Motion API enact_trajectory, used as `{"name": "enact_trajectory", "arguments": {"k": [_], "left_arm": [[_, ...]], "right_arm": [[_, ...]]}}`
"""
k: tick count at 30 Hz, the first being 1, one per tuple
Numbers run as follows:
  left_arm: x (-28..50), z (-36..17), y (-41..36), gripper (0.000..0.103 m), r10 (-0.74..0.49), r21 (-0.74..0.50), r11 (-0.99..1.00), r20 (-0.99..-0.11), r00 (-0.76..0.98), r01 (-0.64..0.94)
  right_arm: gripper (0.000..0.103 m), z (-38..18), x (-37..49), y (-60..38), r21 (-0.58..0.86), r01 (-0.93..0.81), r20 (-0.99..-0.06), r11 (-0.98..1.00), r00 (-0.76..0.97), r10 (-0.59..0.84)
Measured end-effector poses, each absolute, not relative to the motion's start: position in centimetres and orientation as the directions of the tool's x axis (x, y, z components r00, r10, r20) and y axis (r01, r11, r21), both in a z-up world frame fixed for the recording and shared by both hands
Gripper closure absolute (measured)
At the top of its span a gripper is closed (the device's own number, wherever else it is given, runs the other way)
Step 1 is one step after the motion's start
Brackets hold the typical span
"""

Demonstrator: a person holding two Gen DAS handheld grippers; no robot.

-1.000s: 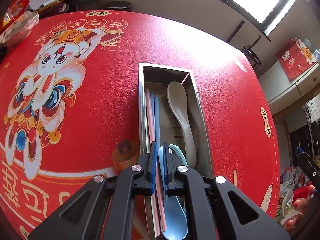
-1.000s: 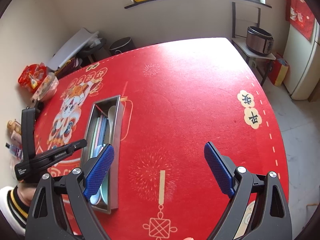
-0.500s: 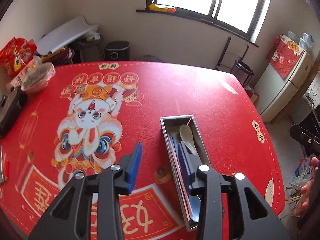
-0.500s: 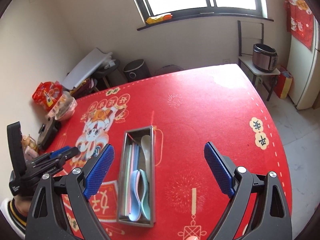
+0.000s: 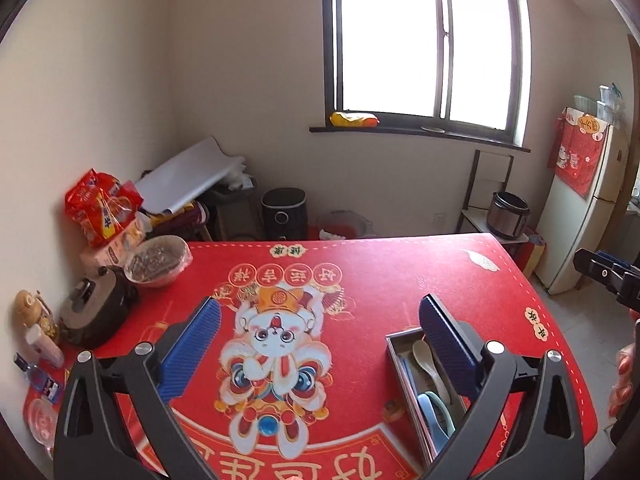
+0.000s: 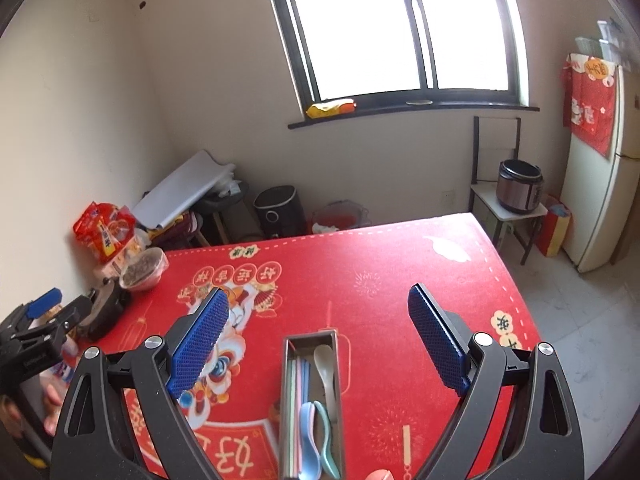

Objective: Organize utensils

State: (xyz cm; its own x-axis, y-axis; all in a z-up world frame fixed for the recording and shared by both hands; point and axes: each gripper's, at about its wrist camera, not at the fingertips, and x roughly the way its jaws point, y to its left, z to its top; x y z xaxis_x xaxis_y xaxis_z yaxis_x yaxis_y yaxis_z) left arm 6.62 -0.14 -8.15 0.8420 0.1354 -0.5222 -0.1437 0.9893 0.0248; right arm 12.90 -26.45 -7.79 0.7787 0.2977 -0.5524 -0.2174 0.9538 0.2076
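A long metal utensil tray [image 6: 286, 400] lies on the red tablecloth [image 6: 380, 280]. It holds a beige spoon [image 6: 326, 368], a blue spoon [image 6: 310, 440], a green spoon [image 6: 328, 440] and coloured chopsticks [image 6: 298, 392]. The tray also shows in the left wrist view [image 5: 394, 354], partly behind my right finger. My left gripper [image 5: 318, 342] is open and empty, raised above the table. My right gripper [image 6: 318, 338] is open and empty, raised above the tray.
At the table's left edge stand a covered bowl [image 5: 158, 260], a dark pot [image 5: 96, 314], snack bags [image 5: 102, 208] and small bottles [image 5: 38, 376]. A rice cooker [image 6: 520, 186] on a stool and a fridge [image 6: 600, 168] stand to the right.
My left gripper let go in the tray, opened wide and pulled up and back. My right gripper also rose and tilted up, staying open.
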Motion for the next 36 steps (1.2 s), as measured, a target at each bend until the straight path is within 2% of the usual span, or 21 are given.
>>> {"name": "enact_trajectory", "arguments": {"k": [10, 22, 36], "left_arm": [[5.4, -5.4, 1.5, 0.006, 0.129, 0.03, 0.991, -0.458, 0.879, -0.129], [5.9, -4.5, 1.9, 0.006, 0.072, 0.007, 0.997, -0.445, 0.893, -0.077], [6.1, -4.4, 1.5, 0.006, 0.068, 0.02, 0.998, -0.437, 0.897, -0.066]], "right_arm": [[0.015, -5.1, 11.6, -24.6, 0.163, -0.196, -0.508, 0.967, 0.823, 0.253], [0.015, -3.6, 10.8, -23.5, 0.1, -0.155, -0.471, 0.983, 0.863, 0.184], [0.015, -3.2, 10.4, -23.5, 0.059, -0.118, -0.459, 0.991, 0.879, 0.132]]}}
